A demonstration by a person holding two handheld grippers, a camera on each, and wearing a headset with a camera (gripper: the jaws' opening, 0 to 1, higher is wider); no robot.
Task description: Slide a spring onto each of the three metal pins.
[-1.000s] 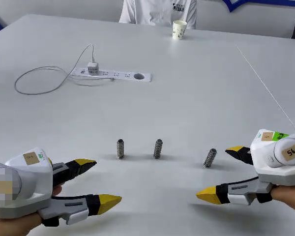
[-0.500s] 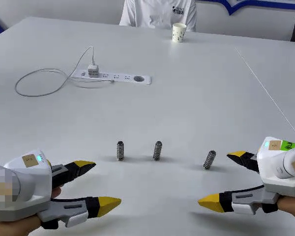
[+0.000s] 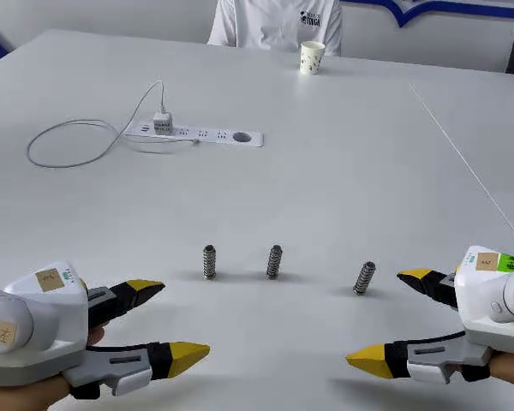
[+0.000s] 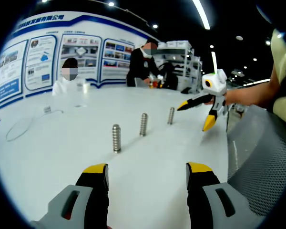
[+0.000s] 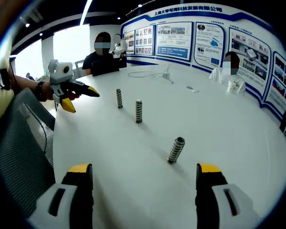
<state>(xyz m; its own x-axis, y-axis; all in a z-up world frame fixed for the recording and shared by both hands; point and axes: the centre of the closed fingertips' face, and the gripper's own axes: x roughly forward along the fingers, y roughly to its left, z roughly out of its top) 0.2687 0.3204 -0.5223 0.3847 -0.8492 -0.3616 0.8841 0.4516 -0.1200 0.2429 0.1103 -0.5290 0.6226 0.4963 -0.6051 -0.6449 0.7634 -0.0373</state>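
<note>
In the head view the left gripper (image 3: 180, 317) and right gripper (image 3: 377, 317) hang open and empty, with three springs (image 3: 274, 261) ahead between them on the desk (image 3: 343, 171). In the left gripper view the nearest spring (image 4: 116, 138) stands upright ahead. In the right gripper view the tilted spring (image 5: 176, 150) leans just ahead and probably needs a gentle nudge upright.

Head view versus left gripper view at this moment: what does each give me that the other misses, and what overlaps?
Head view adds: the left gripper whole, white body included, and the power strip seen from above. Left gripper view adds: wall display boards, ceiling lights, a mesh chair back. Both share: three springs standing in a row and the open right gripper.
</note>
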